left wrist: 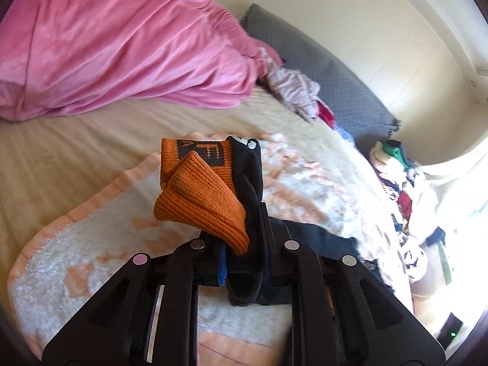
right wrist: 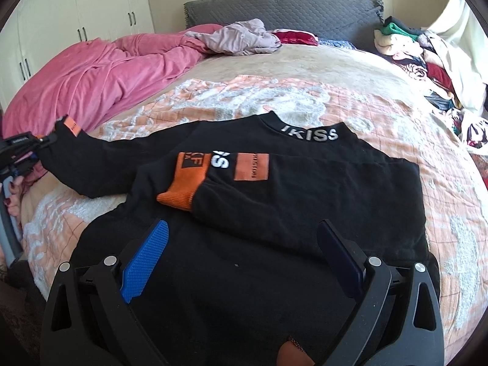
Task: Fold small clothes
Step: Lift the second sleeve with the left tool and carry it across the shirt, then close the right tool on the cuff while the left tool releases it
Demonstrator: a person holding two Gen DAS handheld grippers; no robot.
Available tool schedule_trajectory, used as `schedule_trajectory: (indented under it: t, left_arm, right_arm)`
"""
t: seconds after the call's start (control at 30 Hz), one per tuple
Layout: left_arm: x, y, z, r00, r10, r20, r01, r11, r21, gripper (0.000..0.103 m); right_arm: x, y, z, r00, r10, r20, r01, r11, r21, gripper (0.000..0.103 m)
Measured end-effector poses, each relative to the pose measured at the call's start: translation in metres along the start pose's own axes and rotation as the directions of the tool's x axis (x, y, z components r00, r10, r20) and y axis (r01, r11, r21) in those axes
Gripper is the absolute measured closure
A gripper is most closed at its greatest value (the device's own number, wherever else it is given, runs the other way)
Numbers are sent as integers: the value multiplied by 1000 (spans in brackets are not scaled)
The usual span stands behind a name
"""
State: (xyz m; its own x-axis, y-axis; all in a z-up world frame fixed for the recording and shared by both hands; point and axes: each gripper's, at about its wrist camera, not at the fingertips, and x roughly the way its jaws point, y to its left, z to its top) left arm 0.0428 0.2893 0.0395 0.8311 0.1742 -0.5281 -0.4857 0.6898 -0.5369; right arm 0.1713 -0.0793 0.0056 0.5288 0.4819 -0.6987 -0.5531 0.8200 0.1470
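Note:
A black sweater with orange patches lies flat on a peach-and-white blanket, its lettered collar at the far side. One sleeve is folded across the chest, ending in an orange cuff. The other sleeve stretches left to my left gripper. In the left wrist view that gripper is shut on this sleeve's end, and the orange cuff sticks up past the fingers, raised off the blanket. My right gripper hovers open over the sweater's lower body, holding nothing.
A crumpled pink duvet covers the bed's left side. A lilac garment lies near the grey headboard. A pile of mixed clothes is heaped on the right edge. White wardrobe doors stand at the back left.

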Motion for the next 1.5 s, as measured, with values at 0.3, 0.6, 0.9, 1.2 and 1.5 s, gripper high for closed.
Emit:
schedule_trajectory:
  t: [0.3,0.6,0.9,1.2,1.5]
  left_arm:
    - [2,-85,-14,985,-168,-41,170,982,78,94]
    - [17,-149,-42,963,-231,-138,254,951,176,94]
    - [44,-179,-85,933,-227,-278,301,917,262,94]
    - [61,-194,-125,899,-195,-392,333,886,322,94]
    - [70,-204,-153,874,-175,-453,358,863,357,93]
  right_arm:
    - [-27,-27,5,998,15,57,-19,996,85,6]
    - [-48,-63,10,996,-2,85,-14,983,181,6]
    - [-65,-92,13,992,-53,113,22,966,256,6]
    - [-79,-117,13,976,-168,137,120,945,304,6]
    - [-77,-131,10,977,-167,132,114,933,342,6]
